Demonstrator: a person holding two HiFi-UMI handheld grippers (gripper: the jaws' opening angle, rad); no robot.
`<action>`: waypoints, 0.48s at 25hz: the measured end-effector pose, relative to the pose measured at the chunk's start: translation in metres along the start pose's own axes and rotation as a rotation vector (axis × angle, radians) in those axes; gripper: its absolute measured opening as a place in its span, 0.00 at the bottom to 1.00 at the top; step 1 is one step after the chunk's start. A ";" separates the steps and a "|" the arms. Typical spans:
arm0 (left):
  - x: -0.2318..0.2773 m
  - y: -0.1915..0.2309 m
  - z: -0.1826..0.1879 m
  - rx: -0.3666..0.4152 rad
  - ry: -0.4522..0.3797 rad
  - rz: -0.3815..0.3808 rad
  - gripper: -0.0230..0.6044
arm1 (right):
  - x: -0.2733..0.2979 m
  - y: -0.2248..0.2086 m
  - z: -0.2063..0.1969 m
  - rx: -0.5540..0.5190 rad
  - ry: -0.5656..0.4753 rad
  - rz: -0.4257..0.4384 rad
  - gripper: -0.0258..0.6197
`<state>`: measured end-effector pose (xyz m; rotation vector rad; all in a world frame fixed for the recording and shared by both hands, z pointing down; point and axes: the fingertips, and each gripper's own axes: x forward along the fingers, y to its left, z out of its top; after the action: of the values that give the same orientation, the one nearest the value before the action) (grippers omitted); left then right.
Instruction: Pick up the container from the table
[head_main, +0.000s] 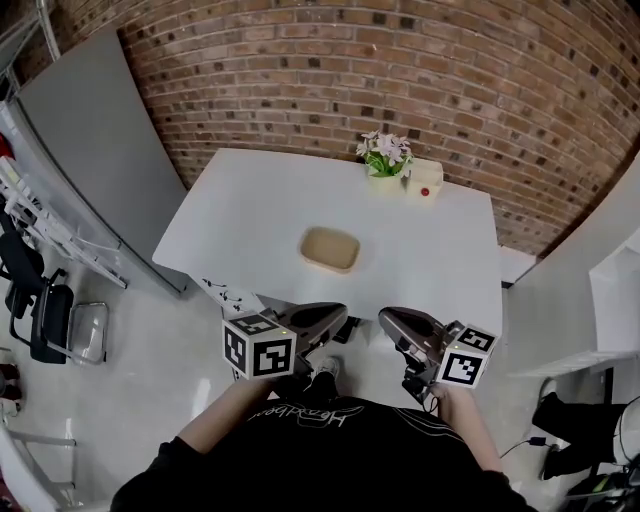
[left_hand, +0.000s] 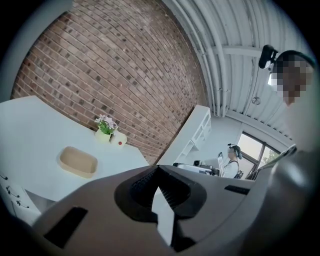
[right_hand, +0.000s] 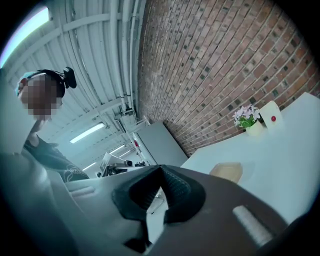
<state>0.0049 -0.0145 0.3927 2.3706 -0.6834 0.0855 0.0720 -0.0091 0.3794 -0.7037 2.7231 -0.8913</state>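
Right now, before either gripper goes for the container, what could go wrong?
1. Both the left gripper and right gripper are shut and empty; unless one opens first, it would likely shove the container instead of gripping it.
2. The container looks shallow on a smooth table, so a rim pinch may slip.
3. The flower pot and white box stand behind it; overshooting could knock them.

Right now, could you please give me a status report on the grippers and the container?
Left gripper and right gripper shut, empty, short of the table. Tan container mid-table, untouched. Path clear; flower pot at far edge.
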 end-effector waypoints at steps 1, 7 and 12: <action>0.004 0.009 0.005 -0.007 0.005 0.002 0.04 | 0.005 -0.009 0.004 0.005 -0.002 -0.012 0.05; 0.018 0.062 0.031 -0.062 0.022 0.018 0.04 | 0.032 -0.057 0.015 0.062 0.010 -0.073 0.05; 0.029 0.108 0.049 -0.100 0.024 0.047 0.04 | 0.056 -0.095 0.024 0.092 0.020 -0.119 0.05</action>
<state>-0.0294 -0.1275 0.4241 2.2550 -0.7155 0.0977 0.0666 -0.1161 0.4155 -0.8492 2.6612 -1.0473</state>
